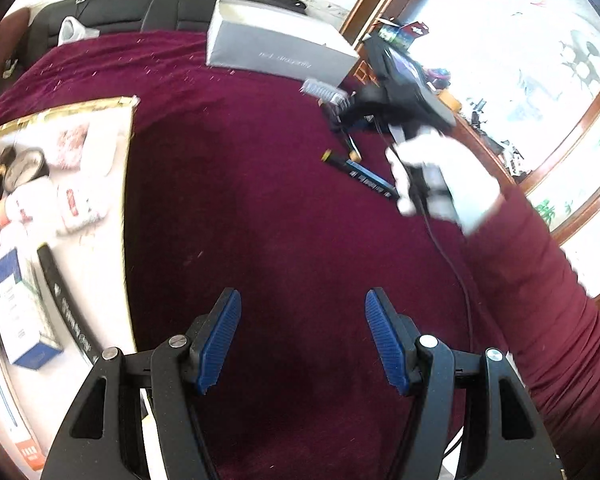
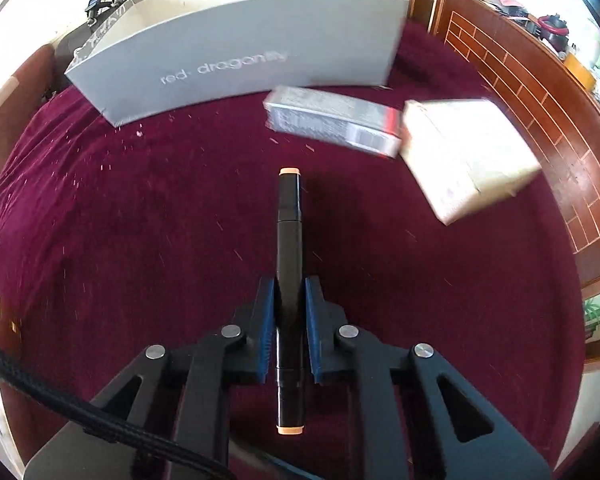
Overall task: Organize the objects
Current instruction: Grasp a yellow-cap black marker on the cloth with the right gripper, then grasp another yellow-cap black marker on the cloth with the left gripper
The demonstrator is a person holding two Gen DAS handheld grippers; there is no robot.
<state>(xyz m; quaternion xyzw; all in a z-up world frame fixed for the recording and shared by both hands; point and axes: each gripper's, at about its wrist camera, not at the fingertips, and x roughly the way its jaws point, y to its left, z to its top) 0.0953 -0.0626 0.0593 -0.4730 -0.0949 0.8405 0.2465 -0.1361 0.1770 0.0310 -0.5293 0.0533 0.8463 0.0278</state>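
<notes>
My right gripper (image 2: 289,292) is shut on a black marker (image 2: 289,240) with peach end caps, held lengthwise above the maroon cloth. In the left wrist view the right gripper (image 1: 350,106) hangs over the cloth at upper right, held by a white-gloved hand (image 1: 440,176). My left gripper (image 1: 303,304) is open and empty above the cloth. A grey shoebox (image 2: 236,44) marked "red dragonfly" stands at the back; it also shows in the left wrist view (image 1: 276,48). A black pen (image 1: 360,174) with a yellow end lies near the right gripper.
A silver carton (image 2: 336,120) and a white carton (image 2: 468,156) lie in front of the shoebox. A white tray with a gold rim (image 1: 126,184) at left holds packets, a blue-white box (image 1: 16,308) and a black tube (image 1: 66,308). A wooden railing (image 2: 540,92) stands at right.
</notes>
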